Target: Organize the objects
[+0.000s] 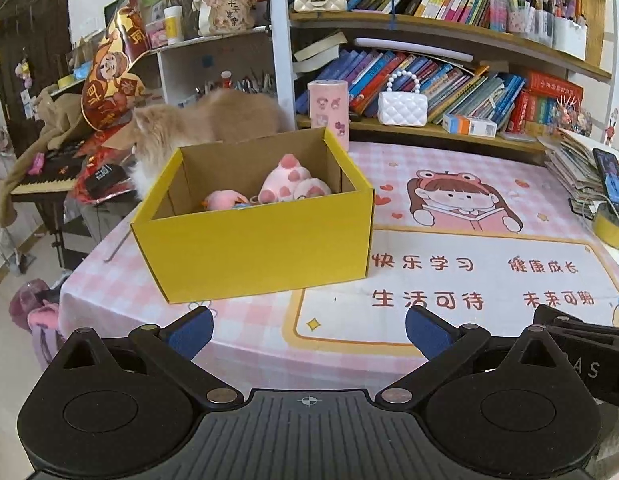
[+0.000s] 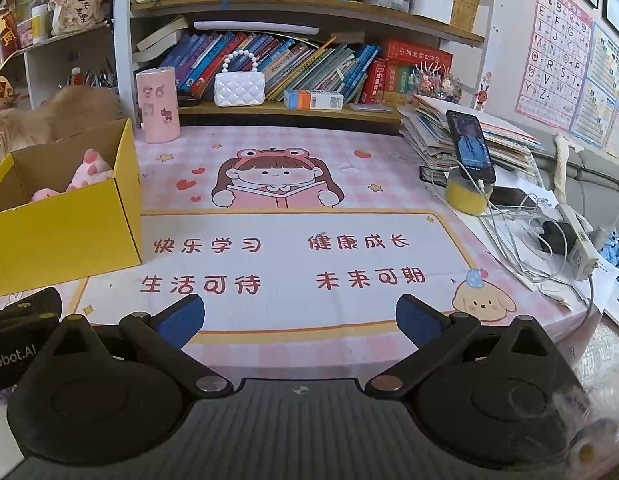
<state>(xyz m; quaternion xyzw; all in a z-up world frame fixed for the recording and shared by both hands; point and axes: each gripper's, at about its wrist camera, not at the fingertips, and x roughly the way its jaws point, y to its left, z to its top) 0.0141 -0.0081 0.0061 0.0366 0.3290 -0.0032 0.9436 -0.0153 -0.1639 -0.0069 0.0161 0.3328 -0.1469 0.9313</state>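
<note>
A yellow cardboard box [image 1: 253,240] stands open on the pink table mat [image 1: 469,280], at the left side of the table. Inside it lie a pink paw-shaped plush [image 1: 293,184] and a small pink plush [image 1: 223,200]. The box also shows at the left of the right wrist view [image 2: 65,232]. My left gripper [image 1: 309,332] is open and empty, low over the table's front edge, in front of the box. My right gripper [image 2: 299,320] is open and empty over the mat's front edge, to the right of the box.
A fluffy orange cat [image 1: 197,128] stands behind the box. A pink cylinder [image 1: 329,108] and a white quilted purse [image 1: 403,106] stand at the back by the bookshelf. A paper stack, a phone [image 2: 471,146] on a yellow tape roll [image 2: 467,196], and cables lie at the right.
</note>
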